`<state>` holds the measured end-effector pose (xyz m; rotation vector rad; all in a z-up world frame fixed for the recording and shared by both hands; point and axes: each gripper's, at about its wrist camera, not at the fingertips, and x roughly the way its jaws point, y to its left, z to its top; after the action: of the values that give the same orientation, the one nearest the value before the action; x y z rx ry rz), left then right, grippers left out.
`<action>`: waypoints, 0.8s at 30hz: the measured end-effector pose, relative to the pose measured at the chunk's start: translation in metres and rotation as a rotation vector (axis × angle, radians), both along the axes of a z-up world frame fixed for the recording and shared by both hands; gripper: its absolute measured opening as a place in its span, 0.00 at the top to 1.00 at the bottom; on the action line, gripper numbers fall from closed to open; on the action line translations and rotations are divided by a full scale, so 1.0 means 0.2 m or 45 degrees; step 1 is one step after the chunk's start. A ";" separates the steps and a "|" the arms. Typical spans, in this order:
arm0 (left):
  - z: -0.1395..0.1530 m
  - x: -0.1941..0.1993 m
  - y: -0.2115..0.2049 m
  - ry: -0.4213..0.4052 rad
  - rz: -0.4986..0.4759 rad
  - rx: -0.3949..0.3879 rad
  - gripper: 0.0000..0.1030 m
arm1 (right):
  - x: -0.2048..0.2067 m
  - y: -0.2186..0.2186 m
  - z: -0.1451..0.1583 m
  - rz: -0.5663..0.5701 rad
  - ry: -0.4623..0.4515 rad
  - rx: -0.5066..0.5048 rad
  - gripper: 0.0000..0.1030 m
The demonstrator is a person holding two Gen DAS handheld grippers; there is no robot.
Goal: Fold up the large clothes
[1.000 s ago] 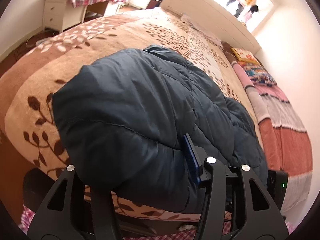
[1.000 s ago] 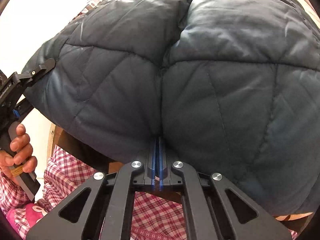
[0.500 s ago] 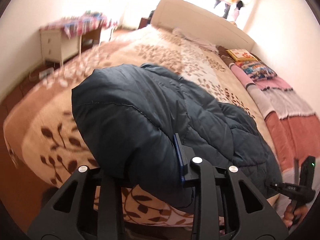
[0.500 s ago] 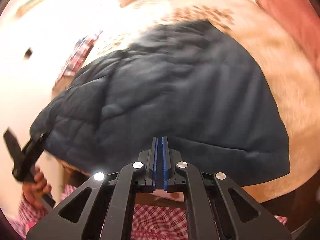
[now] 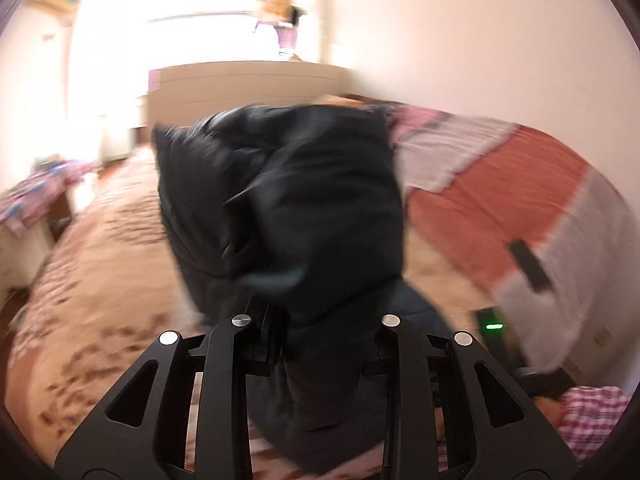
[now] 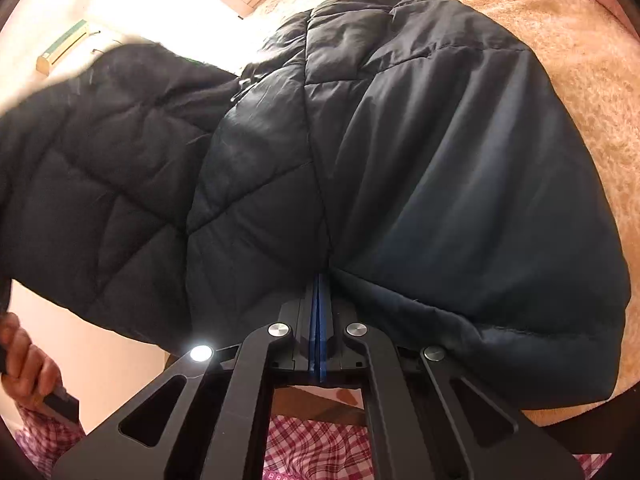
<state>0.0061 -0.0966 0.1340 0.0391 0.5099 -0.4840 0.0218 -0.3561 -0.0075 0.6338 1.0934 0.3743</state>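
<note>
A dark navy quilted jacket [image 6: 400, 160] lies on the bed, its near edge lifted. My right gripper [image 6: 319, 284] is shut on the jacket's hem, the blue pads pressed together on the fabric. In the left wrist view my left gripper [image 5: 320, 320] has its jaws set around a thick bunch of the jacket [image 5: 304, 200] and holds it raised above the bed; the view is blurred by motion. The left side of the jacket hangs in the air in the right wrist view.
The bed has a beige leaf-patterned blanket [image 5: 100, 260] and a striped orange and white quilt [image 5: 520, 200] on the right. A white headboard [image 5: 240, 84] stands at the far end. A cabinet with a plaid cloth [image 5: 24, 208] stands at the left.
My left gripper has lifted its side of the jacket up off the bed and swung it. My right gripper stays shut on the hem and is closer to the jacket.
</note>
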 end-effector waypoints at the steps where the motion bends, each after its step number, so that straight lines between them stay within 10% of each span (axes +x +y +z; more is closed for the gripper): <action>1: -0.02 0.01 -0.09 0.027 -0.075 -0.007 0.75 | 0.00 0.00 -0.01 -0.001 0.001 0.013 1.00; 14: -0.56 0.06 -0.54 0.361 -0.485 0.126 0.70 | -0.15 -0.34 -0.19 -0.163 0.080 0.547 1.00; 24: -0.67 0.03 -0.57 0.365 -0.549 0.176 0.67 | -0.43 -0.76 -0.03 -0.427 0.010 0.304 0.96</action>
<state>0.0126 -0.2116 -0.0003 0.2181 0.8219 -0.8823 -0.0633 -0.5076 -0.0145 1.0146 0.9359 0.2121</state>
